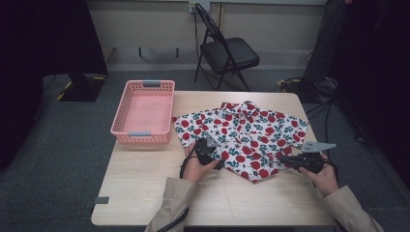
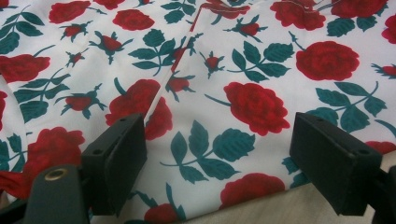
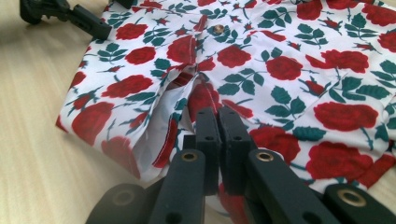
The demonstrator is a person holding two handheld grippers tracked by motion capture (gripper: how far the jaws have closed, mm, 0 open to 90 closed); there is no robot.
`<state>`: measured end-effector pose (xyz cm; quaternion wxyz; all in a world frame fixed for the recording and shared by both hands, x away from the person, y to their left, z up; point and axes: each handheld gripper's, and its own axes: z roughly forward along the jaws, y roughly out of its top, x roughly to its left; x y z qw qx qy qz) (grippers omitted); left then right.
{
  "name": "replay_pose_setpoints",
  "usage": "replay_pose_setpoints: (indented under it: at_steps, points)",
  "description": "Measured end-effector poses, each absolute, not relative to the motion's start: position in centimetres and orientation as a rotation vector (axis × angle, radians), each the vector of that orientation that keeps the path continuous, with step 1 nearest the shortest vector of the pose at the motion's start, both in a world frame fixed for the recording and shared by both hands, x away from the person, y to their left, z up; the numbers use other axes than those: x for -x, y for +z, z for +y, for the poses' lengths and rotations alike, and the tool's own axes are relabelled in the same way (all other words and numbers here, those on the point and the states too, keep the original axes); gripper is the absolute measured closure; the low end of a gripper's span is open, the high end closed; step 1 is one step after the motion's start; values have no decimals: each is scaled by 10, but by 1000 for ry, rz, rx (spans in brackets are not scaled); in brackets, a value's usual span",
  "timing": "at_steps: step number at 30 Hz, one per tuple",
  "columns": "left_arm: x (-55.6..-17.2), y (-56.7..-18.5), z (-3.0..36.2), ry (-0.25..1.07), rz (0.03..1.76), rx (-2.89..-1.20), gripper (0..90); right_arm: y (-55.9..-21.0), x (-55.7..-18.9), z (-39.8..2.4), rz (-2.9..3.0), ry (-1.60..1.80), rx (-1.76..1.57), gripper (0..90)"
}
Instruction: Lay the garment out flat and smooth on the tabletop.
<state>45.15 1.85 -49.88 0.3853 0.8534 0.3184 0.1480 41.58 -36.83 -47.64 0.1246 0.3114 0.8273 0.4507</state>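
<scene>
A pink basket [image 1: 143, 112] stood at the surface's [image 1: 145, 183] left edge, just beside the rose-print shirt [image 1: 246, 137] lying spread at centre. The left gripper [image 1: 211, 155] rested at the shirt's near hem, fingers [image 2: 116, 161] wide apart and holding nothing. The right gripper [image 1: 286, 160] had its fingers [image 3: 219, 140] pinched together at the hem, cloth seemingly caught. A clean fold likely needed both corners gripped and lifted evenly. Bare surface lay open in front.
</scene>
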Motion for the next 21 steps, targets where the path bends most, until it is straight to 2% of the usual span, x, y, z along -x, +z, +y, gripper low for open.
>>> replay_pose_setpoints:
  at_steps: [21]
  points:
    - [-451,-499,18,377,812,-2174,182,-482,-390,-395,2394,1333,-943,879]
